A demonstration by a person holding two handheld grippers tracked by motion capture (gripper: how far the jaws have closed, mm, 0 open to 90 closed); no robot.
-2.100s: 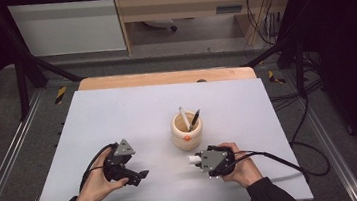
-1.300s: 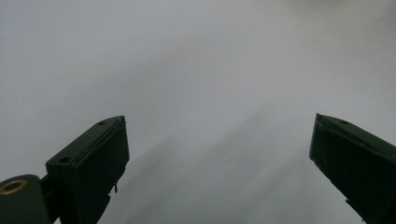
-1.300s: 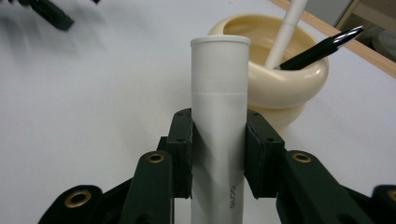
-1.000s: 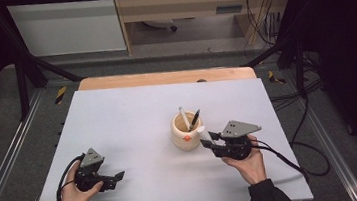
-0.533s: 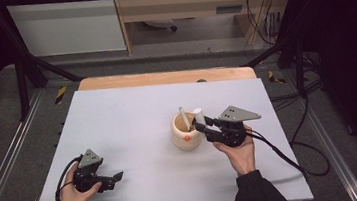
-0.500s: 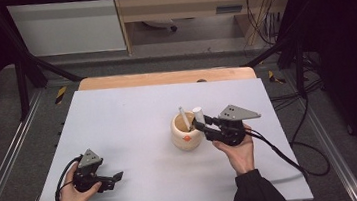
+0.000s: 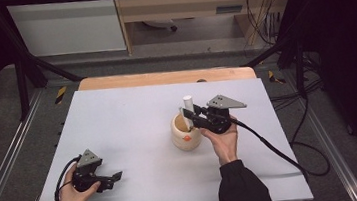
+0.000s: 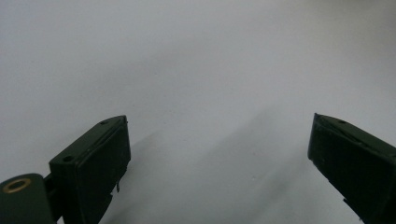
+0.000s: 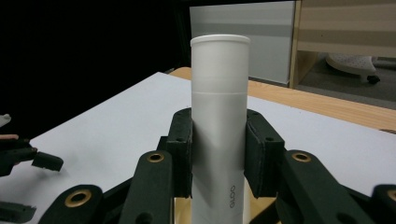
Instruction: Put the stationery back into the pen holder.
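White cylindrical plastic tube (image 9: 219, 130) upright, long axis vertical, pinched mid-length between right gripper (image 7: 194, 118) fingers (image 9: 182, 154), lower end directly over mouth of beige ceramic holder cup (image 7: 186, 132); whether tip sits inside rim, cannot tell. Judgement: coming move turns on this alignment, tube straight above cup opening, travel along own axis. Right hand (image 7: 225, 143) just beside cup; left gripper (image 7: 105, 181) well apart at near-left of grey tabletop (image 7: 118, 122), fingers (image 8: 93, 158) spread, nothing between

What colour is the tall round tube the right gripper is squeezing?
White, with small grey lettering; the tube shows best in the right gripper view.
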